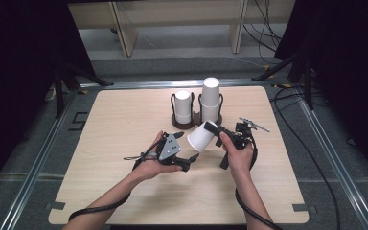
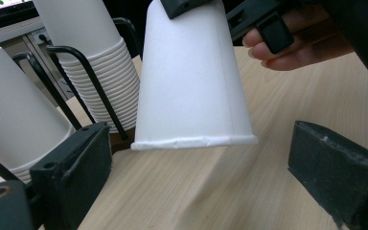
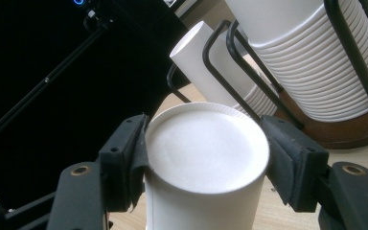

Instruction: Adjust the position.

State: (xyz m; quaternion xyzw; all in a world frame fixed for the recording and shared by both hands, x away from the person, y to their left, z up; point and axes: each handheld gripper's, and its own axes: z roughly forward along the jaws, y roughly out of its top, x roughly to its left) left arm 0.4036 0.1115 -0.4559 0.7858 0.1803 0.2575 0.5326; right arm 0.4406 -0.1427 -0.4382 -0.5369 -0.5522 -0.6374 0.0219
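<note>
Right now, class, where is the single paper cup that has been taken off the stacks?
In the high view the paper cup sits mid-table, clamped near its base by the right gripper, just in front of the two cup stacks, with the open left gripper beside it.

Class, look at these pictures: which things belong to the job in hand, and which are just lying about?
In the job:
paper cup, clamped near its base by the right gripper
left gripper, open, facing the cup's rim
two cup stacks in the wire holder

Lying about:
cables beside the table
wooden bench behind
</note>
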